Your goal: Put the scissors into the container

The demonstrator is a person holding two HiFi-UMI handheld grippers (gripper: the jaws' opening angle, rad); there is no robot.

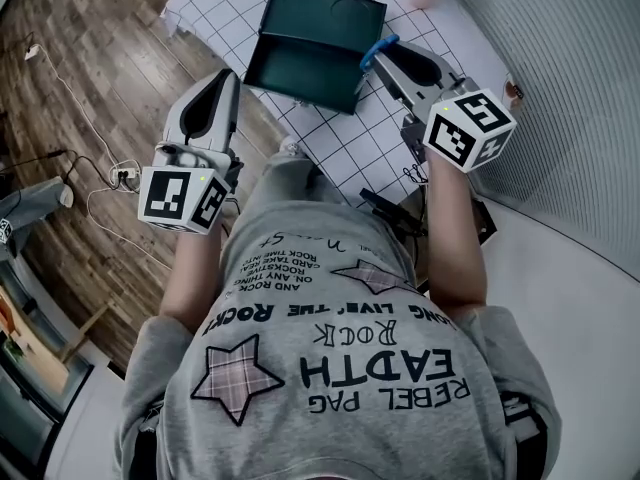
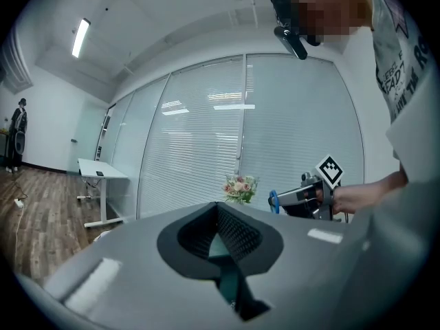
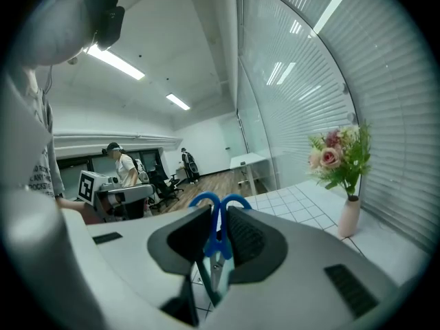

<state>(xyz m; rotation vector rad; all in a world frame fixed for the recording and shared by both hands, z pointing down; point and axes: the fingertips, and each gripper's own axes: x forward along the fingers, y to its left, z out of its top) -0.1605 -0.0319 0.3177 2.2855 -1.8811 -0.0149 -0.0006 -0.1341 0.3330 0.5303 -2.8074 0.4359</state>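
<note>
jaws of your right gripper [image 3: 218,218] grip the scissors [image 3: 216,243] (blue handles forward) above the desk [image 1: 345,143], just beside the open container [image 1: 310,43]; those of your left gripper [image 2: 218,215] are closed, empty. carrying step, likely: next, bring them over the opening and release.

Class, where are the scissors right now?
In the right gripper view, the scissors sit clamped between the right gripper's jaws, beside the dark container in the head view.
</note>
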